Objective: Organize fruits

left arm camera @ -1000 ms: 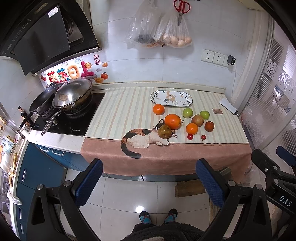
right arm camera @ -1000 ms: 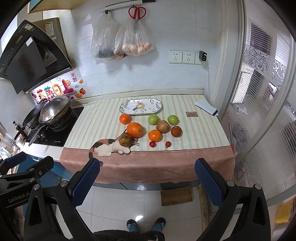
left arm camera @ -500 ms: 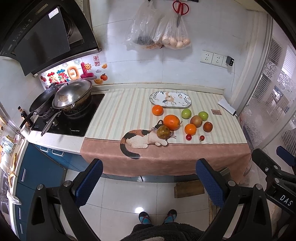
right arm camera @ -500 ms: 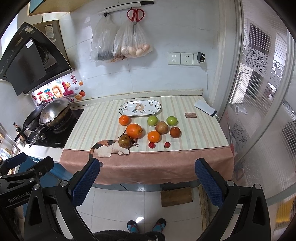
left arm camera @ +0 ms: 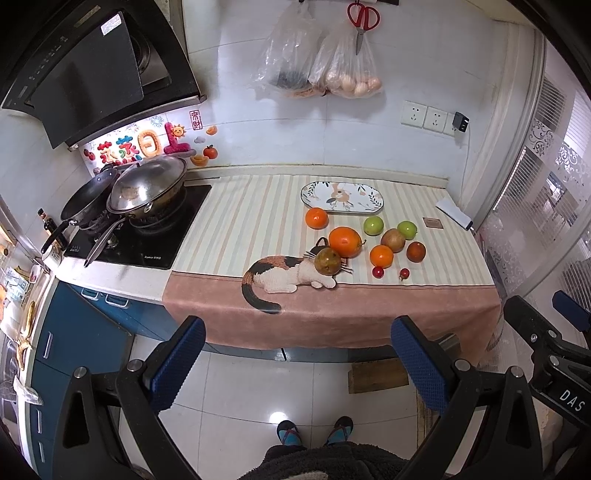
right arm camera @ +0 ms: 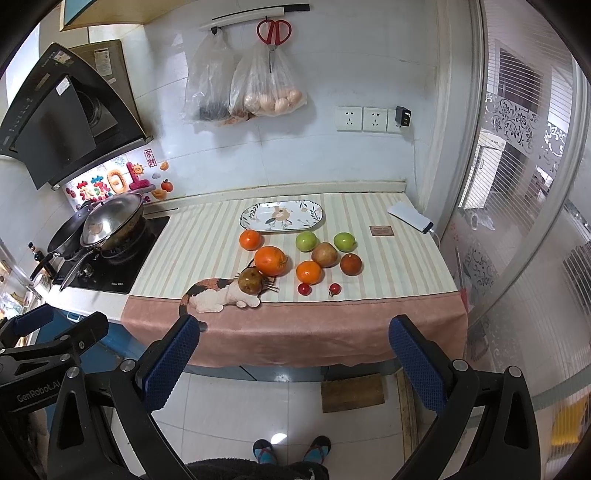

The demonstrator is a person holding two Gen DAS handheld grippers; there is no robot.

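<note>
Several fruits lie loose on a striped cloth over the counter: a large orange (left arm camera: 345, 241) (right arm camera: 270, 260), two smaller oranges (left arm camera: 316, 218) (left arm camera: 381, 256), two green apples (left arm camera: 373, 225) (left arm camera: 407, 229), brownish fruits (left arm camera: 327, 261) (left arm camera: 393, 240), a dark red one (left arm camera: 416, 251) and two small red tomatoes (left arm camera: 378, 272). Behind them sits an empty floral oval plate (left arm camera: 341, 193) (right arm camera: 282, 215). My left gripper (left arm camera: 299, 363) and right gripper (right arm camera: 295, 363) hang open over the floor, well short of the counter, holding nothing.
A stove with two pans (left arm camera: 146, 188) stands at the counter's left end. Bags (left arm camera: 325, 70) and red scissors (left arm camera: 363, 16) hang on the wall. A white box (left arm camera: 453, 213) and a small card (left arm camera: 432, 222) lie at the right. The person's feet (left arm camera: 314, 432) show on the tiled floor.
Both cameras have shifted very slightly relative to the counter; the fruits and plate have not moved. Both grippers stay open.
</note>
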